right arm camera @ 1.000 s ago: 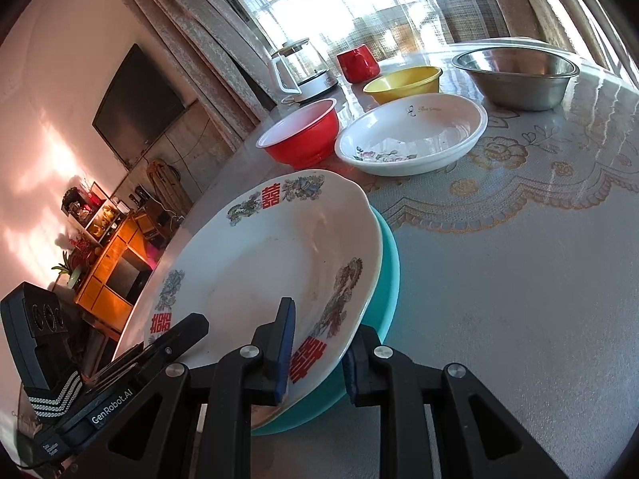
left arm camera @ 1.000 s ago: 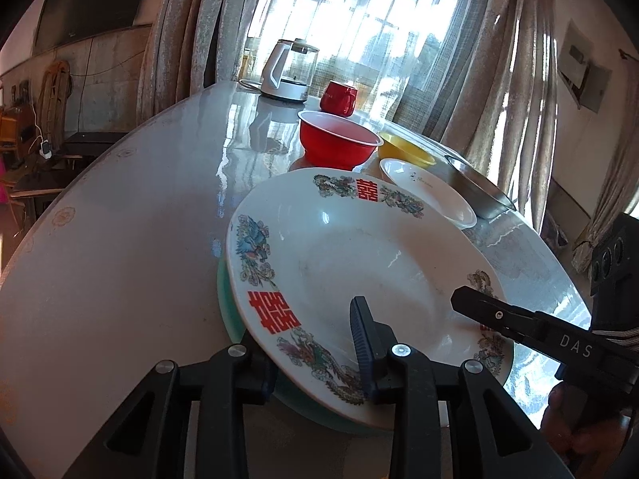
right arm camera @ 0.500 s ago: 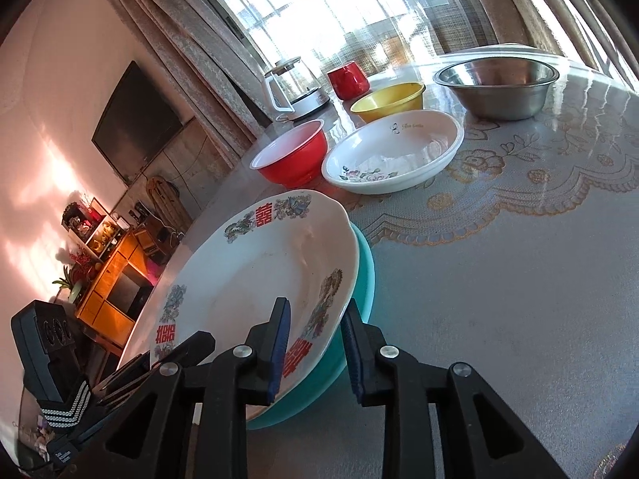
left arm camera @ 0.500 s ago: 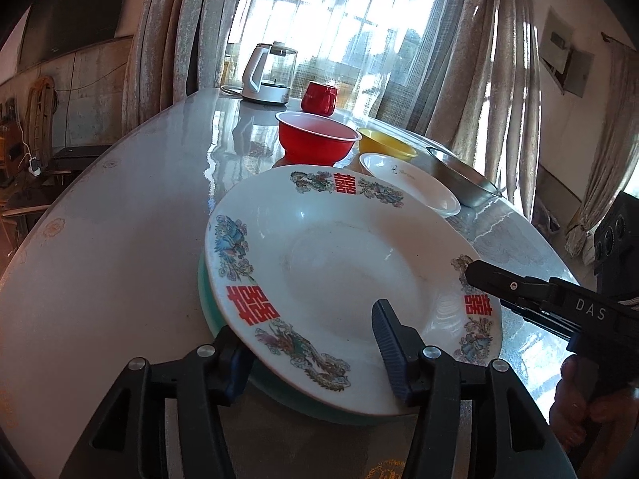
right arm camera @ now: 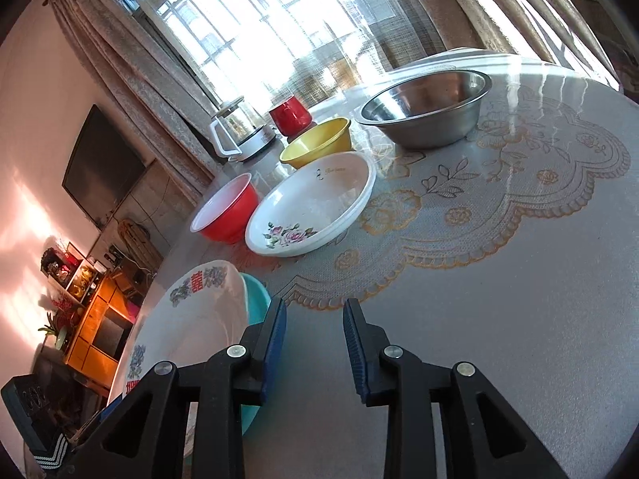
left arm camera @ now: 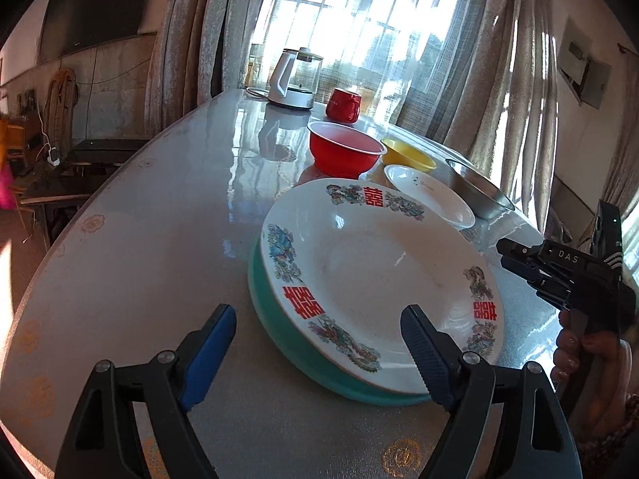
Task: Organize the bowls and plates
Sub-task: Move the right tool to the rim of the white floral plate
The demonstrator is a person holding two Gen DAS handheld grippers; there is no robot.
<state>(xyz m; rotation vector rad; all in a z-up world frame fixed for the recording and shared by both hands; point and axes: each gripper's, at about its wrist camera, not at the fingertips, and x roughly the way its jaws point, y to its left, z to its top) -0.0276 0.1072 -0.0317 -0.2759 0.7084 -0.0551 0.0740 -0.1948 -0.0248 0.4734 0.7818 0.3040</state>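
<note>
Left gripper (left arm camera: pixel 317 325) wide, jaws just opened, straddling near rim of decorated plate (left arm camera: pixel 375 275), no contact. Plate stacked on teal plate (left arm camera: pixel 279 327) near table (left arm camera: pixel 159 239) edge. Right gripper (right arm camera: pixel 314 325) narrowly parted, just widened, empty, beside stack over bare tabletop. Bowls clustered farther back.

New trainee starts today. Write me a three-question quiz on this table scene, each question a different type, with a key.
1. True or false: the patterned white plate rests on the teal dish.
2. Which bowl stands nearest the kettle? A) red bowl B) steel bowl C) yellow bowl
3. Fill in: the left gripper is ____, its jaws having just been opening, with the plate's near rim between them untouched.

Key: 1 true; 2 A; 3 open. The right gripper is also open, holding nothing.
</note>
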